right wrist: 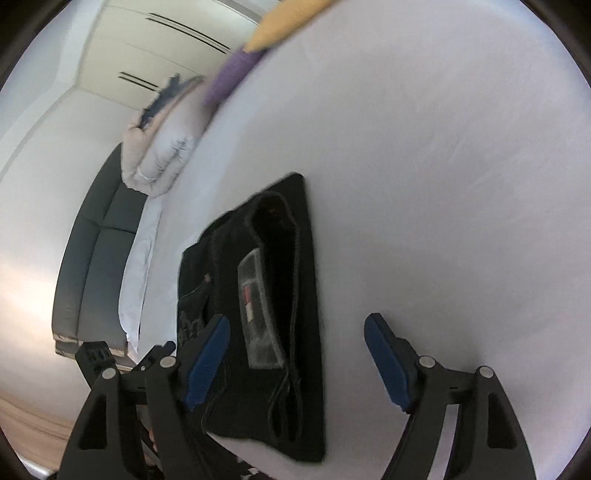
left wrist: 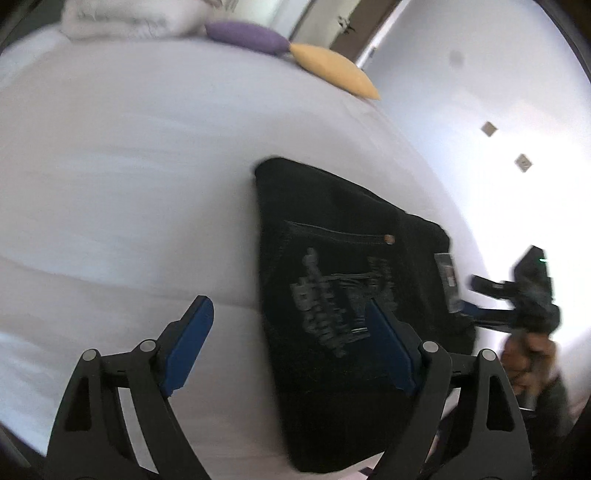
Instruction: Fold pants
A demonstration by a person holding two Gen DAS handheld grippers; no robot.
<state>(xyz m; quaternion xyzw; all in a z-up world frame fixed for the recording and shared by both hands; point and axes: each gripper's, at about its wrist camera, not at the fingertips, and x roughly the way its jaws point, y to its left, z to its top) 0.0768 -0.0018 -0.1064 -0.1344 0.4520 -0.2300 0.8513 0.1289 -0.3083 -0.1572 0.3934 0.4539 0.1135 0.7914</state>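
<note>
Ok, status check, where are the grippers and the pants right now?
Left gripper open, nothing held. Right gripper open, nothing held. Pants folded, lying flat on the bed. Nothing in the way.

The pale lettering printed on the folded black denim pants (left wrist: 332, 280) is smeared by motion blur and cannot be read. The small label (right wrist: 256, 314) inside the waistband is likewise illegible. The right gripper (left wrist: 476, 295) and the hand (left wrist: 528, 358) holding it are blurred and partly washed out by glare at the frame's right edge. The rolled white duvet (left wrist: 122, 18) is cut off by the upper edge. The yellow cushion (right wrist: 291, 18) is cropped at the top edge.
</note>
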